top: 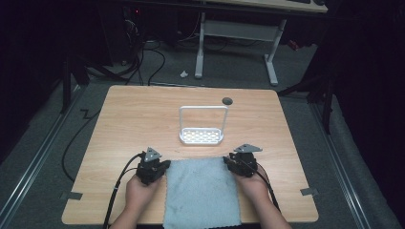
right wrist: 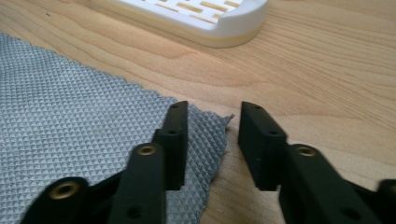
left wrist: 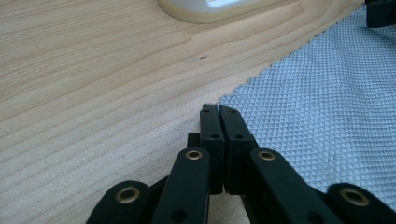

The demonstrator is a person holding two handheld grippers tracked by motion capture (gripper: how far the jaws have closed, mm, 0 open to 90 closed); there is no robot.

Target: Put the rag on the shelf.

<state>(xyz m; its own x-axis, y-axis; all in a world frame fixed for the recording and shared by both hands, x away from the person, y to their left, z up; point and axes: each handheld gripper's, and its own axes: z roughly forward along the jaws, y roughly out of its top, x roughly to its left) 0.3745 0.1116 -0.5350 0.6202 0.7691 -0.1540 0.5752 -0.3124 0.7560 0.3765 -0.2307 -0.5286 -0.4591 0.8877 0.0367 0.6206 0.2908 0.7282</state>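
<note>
A grey waffle-weave cloth (top: 200, 191) lies flat at the table's near edge, between my two grippers. My left gripper (top: 165, 165) sits at the cloth's far left corner. In the left gripper view its jaws (left wrist: 218, 111) are pressed together, with a sliver of the cloth (left wrist: 317, 93) corner pinched at their tips. My right gripper (top: 228, 162) is at the far right corner. In the right gripper view it (right wrist: 212, 109) stands open, straddling the corner of the cloth (right wrist: 70, 93), with one jaw resting on the fabric and the other over bare wood.
A white slotted rack (top: 201, 136) with a tall wire handle stands just beyond the cloth, mid-table; its base (right wrist: 210, 18) is close ahead of the right jaws. A dark round hole (top: 227, 100) sits near the table's far edge. Floor cables and a desk frame lie behind.
</note>
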